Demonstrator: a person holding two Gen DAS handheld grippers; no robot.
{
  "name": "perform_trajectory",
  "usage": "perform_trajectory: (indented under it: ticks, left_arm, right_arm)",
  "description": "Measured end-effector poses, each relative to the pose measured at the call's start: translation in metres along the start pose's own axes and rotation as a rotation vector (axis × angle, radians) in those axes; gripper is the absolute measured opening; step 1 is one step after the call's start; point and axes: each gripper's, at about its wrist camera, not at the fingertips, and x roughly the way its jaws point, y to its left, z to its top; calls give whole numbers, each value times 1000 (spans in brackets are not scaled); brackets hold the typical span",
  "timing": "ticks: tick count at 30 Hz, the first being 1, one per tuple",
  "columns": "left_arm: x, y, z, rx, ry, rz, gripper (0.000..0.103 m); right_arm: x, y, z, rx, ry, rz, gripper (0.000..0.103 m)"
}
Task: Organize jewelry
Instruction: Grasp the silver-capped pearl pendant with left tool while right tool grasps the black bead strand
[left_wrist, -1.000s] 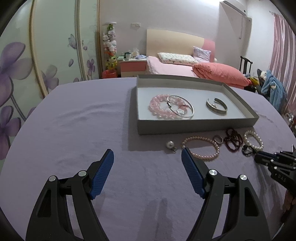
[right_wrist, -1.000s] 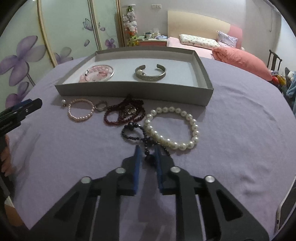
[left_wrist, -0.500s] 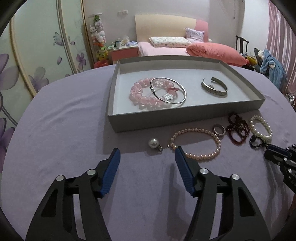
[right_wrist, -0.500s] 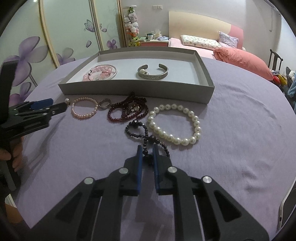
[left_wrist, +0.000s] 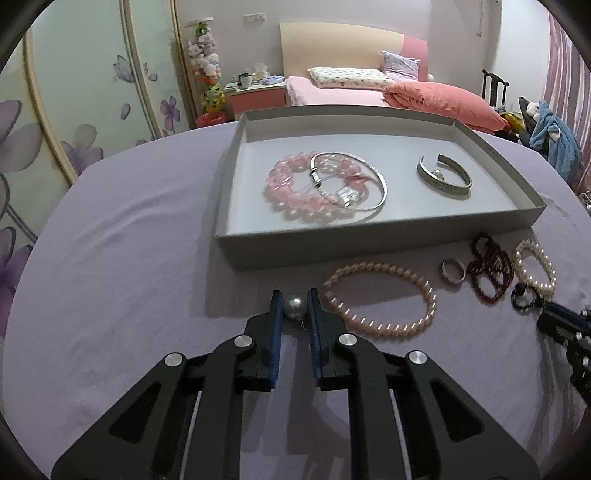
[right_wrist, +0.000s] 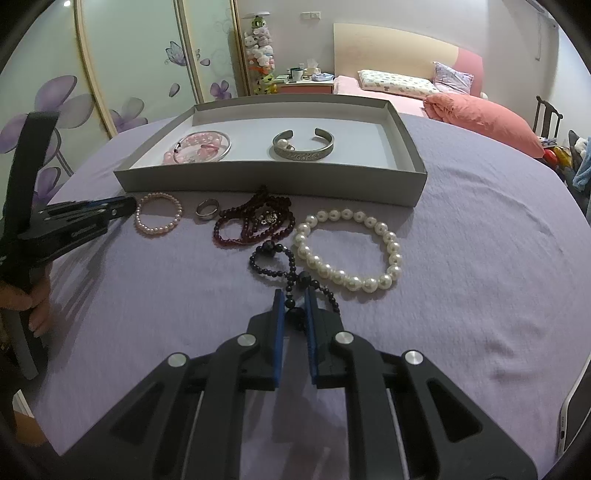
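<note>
cloth (left_wrist: 129, 258) lilac | tray (left_wrist: 369, 245) grey | bead bracelet (left_wrist: 295, 192) pink | fingers (left_wrist: 276, 321) blue

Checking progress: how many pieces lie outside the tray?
6, all on the cloth before the tray: single pearl in the left gripper, pink pearl bracelet, ring, dark red beads, black beads in the right gripper, white pearl bracelet.

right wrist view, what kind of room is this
Most likely a home bedroom: a bed with pillows stands behind the purple-covered table, a nightstand beside it, and sliding wardrobe doors with flower prints line the left wall.
</note>
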Motion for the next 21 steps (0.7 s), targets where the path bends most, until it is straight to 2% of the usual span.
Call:
perform_trajectory:
  ticks: [7,10,15,21]
  left_arm:
    - [-15,19,-20,-19,0,-25,14]
    - [-15,23,-19,-40,1,-33,14]
    - [-12,16,-15,-17,4,-4,15]
    - [-12,16,-16,-17,3,-4,15]
  right_arm:
    - [0,0,1,3,1,2,12]
    - [0,-1,0,6,0,4,12]
    - [0,-2,0,7,0,4,12]
    - [0,-2,0,6,0,4,12]
